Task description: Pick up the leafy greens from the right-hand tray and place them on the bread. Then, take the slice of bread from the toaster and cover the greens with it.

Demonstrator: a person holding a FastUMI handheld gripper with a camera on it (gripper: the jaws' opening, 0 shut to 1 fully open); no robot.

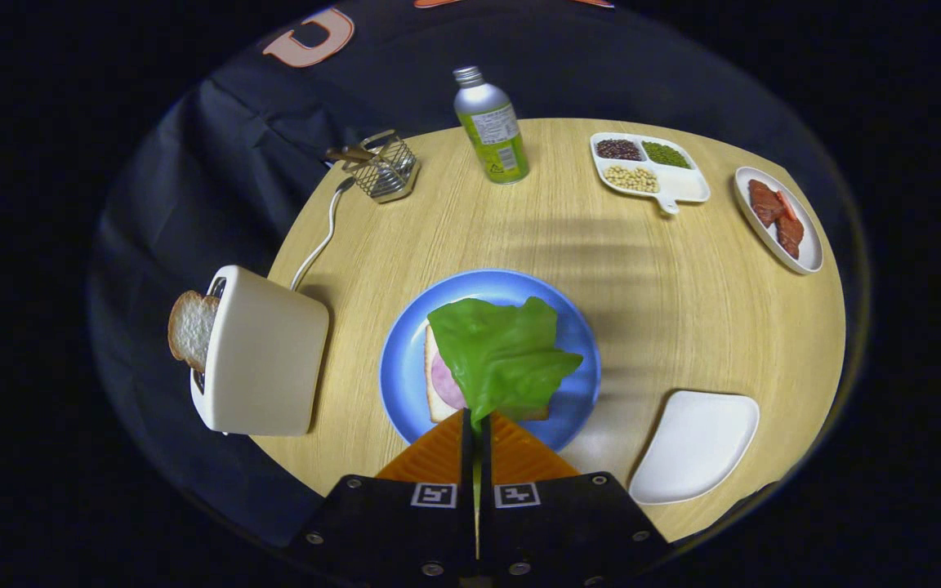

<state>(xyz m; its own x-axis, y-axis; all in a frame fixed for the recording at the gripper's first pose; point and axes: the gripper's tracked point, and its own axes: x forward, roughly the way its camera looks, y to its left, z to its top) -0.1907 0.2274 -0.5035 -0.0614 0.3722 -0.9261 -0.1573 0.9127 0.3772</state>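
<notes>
My tongs (pixel 476 420) are clamped on the greens (pixel 501 355), both fingers pinching the leaf's near edge as it hangs over the bread (pixel 438 400) and ham on the blue plate (pixel 405 359). A second slice (pixel 191 327) sticks out of the toaster (pixel 262 351), beside the plate.

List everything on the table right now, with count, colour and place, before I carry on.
Leafy greens: 1, green, hanging over the bread, near end pinched between the tongs.
Bread: 1 slice, pale, on the plate, pink meat on it.
Plate: 1, blue, just ahead of the tongs.
Toaster: 1, cream, left of the plate.
Toast slice: 1, sticking out of the toaster.
Empty tray: 1, white, right of the plate.
Bottle: 1, green and silver, far side.
Wire basket: 1, metal, left of the bottle.
Divided dish: 1, white, holding beans.
Small plate: 1, white, holding red meat.
Tongs: 1, shut on the greens.
</notes>
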